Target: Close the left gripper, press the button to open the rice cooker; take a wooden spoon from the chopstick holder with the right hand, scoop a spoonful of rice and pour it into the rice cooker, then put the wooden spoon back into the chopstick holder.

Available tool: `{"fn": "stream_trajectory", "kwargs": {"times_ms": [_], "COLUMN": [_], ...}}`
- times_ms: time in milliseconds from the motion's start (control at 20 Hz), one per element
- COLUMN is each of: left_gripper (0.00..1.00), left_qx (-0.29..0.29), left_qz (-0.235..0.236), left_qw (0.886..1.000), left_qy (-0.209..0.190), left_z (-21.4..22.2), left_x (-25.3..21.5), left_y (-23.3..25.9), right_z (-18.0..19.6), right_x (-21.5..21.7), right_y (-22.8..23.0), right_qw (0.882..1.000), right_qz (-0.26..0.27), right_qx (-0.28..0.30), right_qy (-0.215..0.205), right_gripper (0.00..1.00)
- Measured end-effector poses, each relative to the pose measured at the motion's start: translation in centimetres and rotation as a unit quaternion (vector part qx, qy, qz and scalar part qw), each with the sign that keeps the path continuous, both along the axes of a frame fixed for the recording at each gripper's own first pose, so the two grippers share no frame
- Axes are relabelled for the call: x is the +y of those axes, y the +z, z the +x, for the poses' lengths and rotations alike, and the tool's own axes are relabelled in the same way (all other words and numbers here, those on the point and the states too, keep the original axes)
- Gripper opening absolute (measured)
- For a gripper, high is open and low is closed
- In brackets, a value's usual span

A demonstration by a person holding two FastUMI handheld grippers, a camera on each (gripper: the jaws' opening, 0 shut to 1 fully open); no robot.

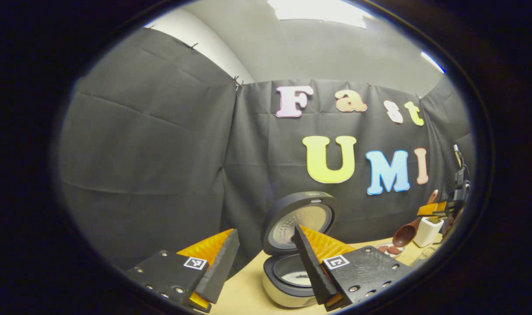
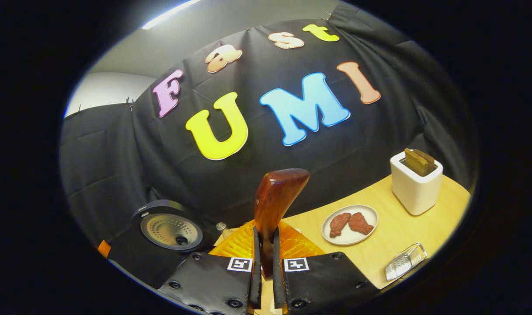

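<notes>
Between the right gripper's [image 2: 266,256] fingers the wooden spoon [image 2: 275,201] is clamped by its handle, standing upright. Beyond it on the table [image 2: 405,236] lie a plate [image 2: 349,225] with two reddish pieces and a white holder [image 2: 415,183]. At the left gripper [image 1: 266,256], the fingers stand apart, holding nothing. Just ahead sits the rice cooker [image 1: 292,273], its lid [image 1: 300,221] raised; farther right the spoon's bowl hangs above the plate.

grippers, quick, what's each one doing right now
Left gripper: open, fingers apart, holding nothing, in front of the open rice cooker.
Right gripper: closed on the wooden spoon.
</notes>
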State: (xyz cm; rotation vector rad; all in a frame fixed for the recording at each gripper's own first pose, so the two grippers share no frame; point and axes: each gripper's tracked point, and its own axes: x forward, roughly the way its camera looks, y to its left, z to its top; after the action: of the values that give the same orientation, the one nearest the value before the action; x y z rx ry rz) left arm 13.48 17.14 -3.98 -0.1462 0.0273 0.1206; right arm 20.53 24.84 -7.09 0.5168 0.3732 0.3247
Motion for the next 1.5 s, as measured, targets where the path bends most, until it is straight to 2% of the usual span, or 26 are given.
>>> {"fn": "stream_trajectory", "kwargs": {"times_ms": [50, 100, 250, 300, 350, 700, 1100, 1450, 1500], "left_gripper": [0.80, 0.80, 0.80, 0.80, 0.80, 0.81, 0.81, 0.81, 0.82], "left_qx": [-0.002, -0.003, -0.009, -0.010, -0.011, -0.015, -0.016, -0.013, -0.013], "left_qz": [-0.002, -0.005, -0.010, -0.009, -0.009, -0.004, 0.014, 0.023, 0.022], "left_qw": [1.000, 1.000, 1.000, 1.000, 1.000, 0.999, 0.999, 0.999, 1.000], "left_qy": [-0.003, -0.007, -0.016, -0.019, -0.022, -0.041, -0.038, -0.019, -0.018], "left_z": [0.1, 0.1, 0.2, 0.2, 0.2, -0.1, -0.8, -1.3, -1.3], "left_x": [-0.5, -1.0, -2.7, -3.3, -3.8, -7.1, -7.9, -6.5, -6.4], "left_y": [0.2, 0.4, 1.1, 1.3, 1.5, 2.9, 3.5, 3.7, 3.7], "right_z": [0.0, 0.0, -0.4, -0.6, -0.7, -2.6, -4.4, -5.7, -5.7], "right_x": [-1.4, -2.9, -7.4, -8.9, -10.3, -17.8, -19.4, -18.3, -18.3], "right_y": [-0.3, -0.7, -2.2, -2.5, -2.9, -6.5, -12.7, -17.0, -17.2], "right_qw": [1.000, 1.000, 0.998, 0.998, 0.997, 0.989, 0.982, 0.979, 0.979], "right_qz": [-0.005, -0.010, -0.028, -0.031, -0.035, -0.080, -0.121, -0.122, -0.121], "right_qx": [0.002, 0.005, 0.021, 0.026, 0.030, 0.052, 0.100, 0.144, 0.144], "right_qy": [-0.010, -0.019, -0.046, -0.056, -0.066, -0.110, -0.104, -0.082, -0.083], "right_gripper": [0.08, 0.12, 0.12, 0.08, 0.12, 0.12, 0.12, 0.12, 0.17]}}
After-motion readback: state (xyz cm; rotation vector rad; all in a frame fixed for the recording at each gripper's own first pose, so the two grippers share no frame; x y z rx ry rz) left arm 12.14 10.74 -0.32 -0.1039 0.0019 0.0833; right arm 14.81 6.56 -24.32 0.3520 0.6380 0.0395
